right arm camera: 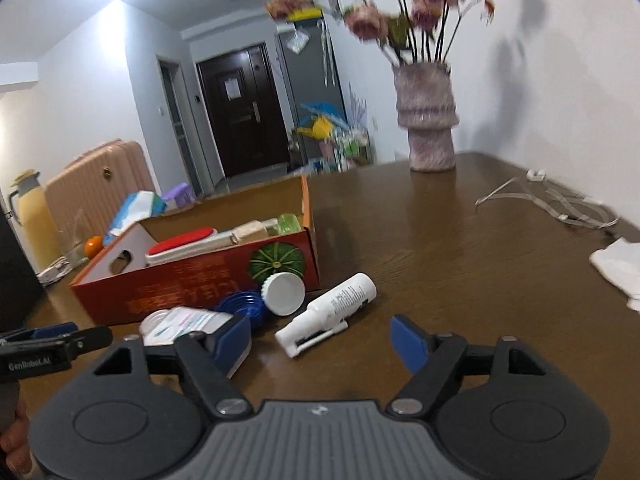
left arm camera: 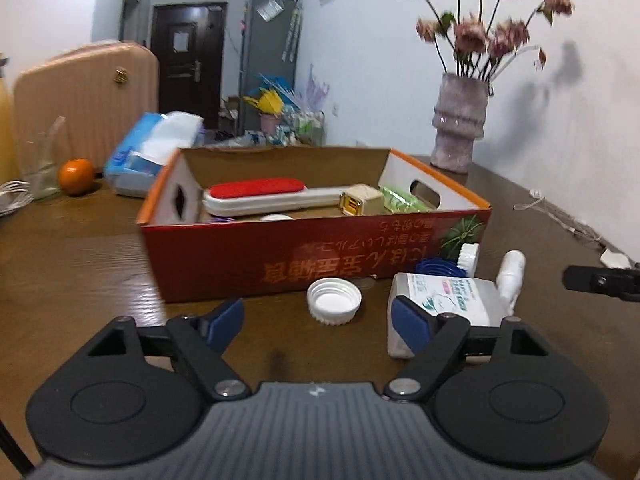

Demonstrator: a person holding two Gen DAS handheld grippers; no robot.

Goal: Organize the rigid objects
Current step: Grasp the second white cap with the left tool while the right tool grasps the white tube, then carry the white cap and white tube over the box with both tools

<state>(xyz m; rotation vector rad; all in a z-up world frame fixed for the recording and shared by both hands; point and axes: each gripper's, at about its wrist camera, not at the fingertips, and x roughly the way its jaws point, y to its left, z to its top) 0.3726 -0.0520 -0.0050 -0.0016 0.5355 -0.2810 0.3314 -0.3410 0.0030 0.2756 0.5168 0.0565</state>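
Observation:
A red cardboard box (left arm camera: pixel 280 256) (right arm camera: pixel 192 280) stands open on the brown table, holding a red-and-white brush (left arm camera: pixel 256 194), a small beige box (left arm camera: pixel 360 200) and a green packet (left arm camera: pixel 400 200). In front of it lie a white cap (left arm camera: pixel 334 300), a white printed carton (left arm camera: pixel 440 300) (right arm camera: pixel 180 322), a blue ribbed lid (right arm camera: pixel 242 304), a white round lid (right arm camera: pixel 284 292) and a white spray bottle (right arm camera: pixel 332 312) (left arm camera: pixel 512 276) on its side. My left gripper (left arm camera: pixel 318 320) is open just short of the white cap, touching nothing. My right gripper (right arm camera: pixel 322 338) is open before the spray bottle, its pads clear of it.
A vase of dried flowers (left arm camera: pixel 460 128) (right arm camera: pixel 430 120) stands at the back right by the wall. White cables (right arm camera: pixel 560 204) and a white cloth (right arm camera: pixel 620 264) lie at the right. An orange (left arm camera: pixel 76 176), a glass (left arm camera: pixel 40 168) and a tissue pack (left arm camera: pixel 148 148) sit left of the box.

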